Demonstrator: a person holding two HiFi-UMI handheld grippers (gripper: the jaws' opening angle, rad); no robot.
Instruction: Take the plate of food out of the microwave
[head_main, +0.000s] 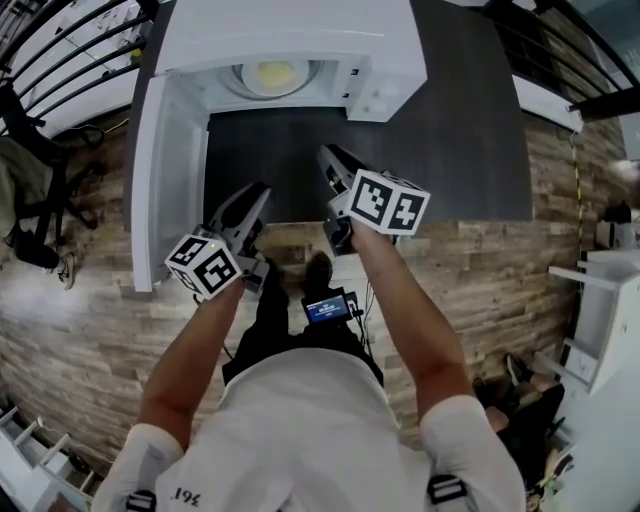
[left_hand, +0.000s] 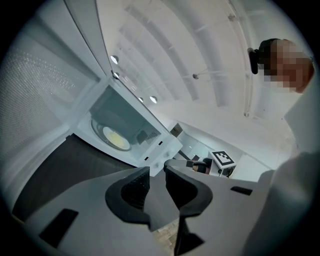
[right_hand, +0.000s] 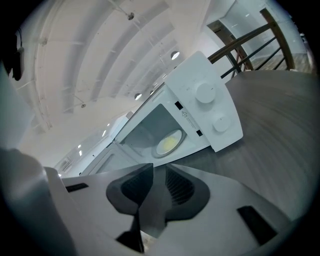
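Observation:
A white microwave (head_main: 290, 40) stands at the back of the dark tabletop, its door (head_main: 165, 170) swung open to the left. Inside it a plate of yellow food (head_main: 272, 75) rests on the turntable; the same plate (left_hand: 116, 138) shows in the left gripper view and the plate (right_hand: 169, 143) in the right gripper view. My left gripper (head_main: 262, 190) (left_hand: 157, 170) hovers in front of the open cavity, jaws slightly apart and empty. Beside it my right gripper (head_main: 328, 155) (right_hand: 159, 167) points at the cavity, a narrow gap between its pads, nothing in it. Neither touches the plate.
The dark tabletop (head_main: 450, 150) stretches to the right of the microwave. Two round knobs (right_hand: 205, 92) sit on the microwave's right panel. Black railings (head_main: 60, 50) run behind on the left. White shelving (head_main: 600, 300) stands at the right, beyond the table's stone-clad front (head_main: 480, 260).

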